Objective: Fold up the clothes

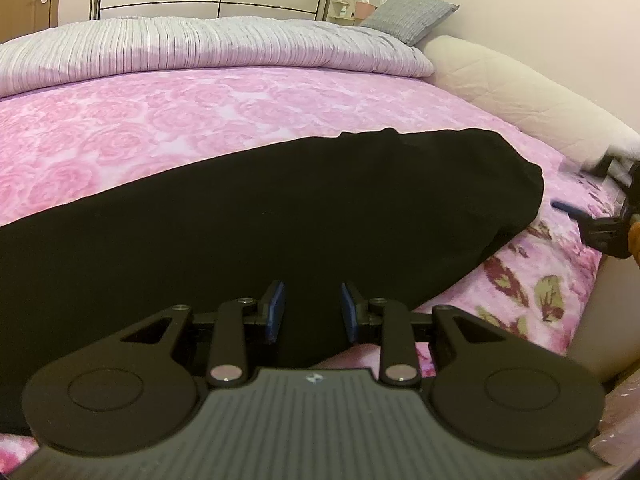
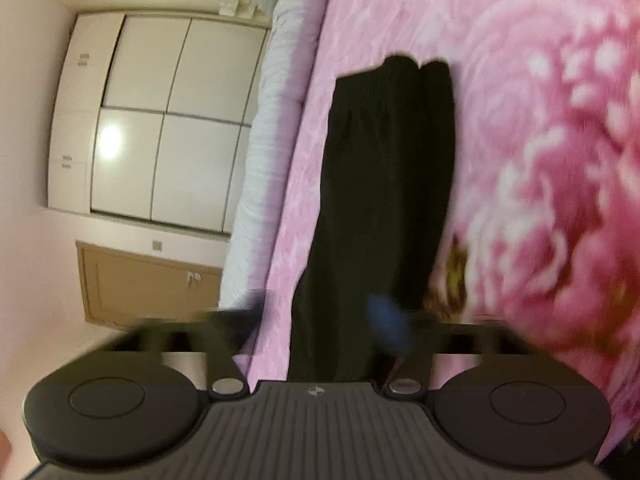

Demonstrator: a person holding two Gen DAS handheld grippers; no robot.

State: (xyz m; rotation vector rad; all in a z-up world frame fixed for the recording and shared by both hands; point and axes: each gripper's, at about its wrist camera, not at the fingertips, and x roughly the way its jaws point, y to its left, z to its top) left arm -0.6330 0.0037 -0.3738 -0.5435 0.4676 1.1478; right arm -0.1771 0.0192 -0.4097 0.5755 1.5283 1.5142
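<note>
Fingers point(image 1: 277, 306) astride black garment point(image 1: 280, 208), lengthwise L-R.

Left wrist low across bed point(image 1: 120, 120), right wrist rolled sideways, both sharing black garment point(image 1: 280, 208).

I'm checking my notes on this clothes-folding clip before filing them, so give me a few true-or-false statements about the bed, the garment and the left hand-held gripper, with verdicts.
1. The black garment lies on a pink floral bedspread. True.
2. The left hand-held gripper has its blue pads pressed together. False: a gap stands between them, with black cloth showing in it.
3. A grey pillow sits at the far end of the bed. True.
4. The garment is white. False: it is black.
5. A striped pale duvet lies along the far side of the bed. True.
6. The wardrobe doors stand open. False: they are closed.
</note>
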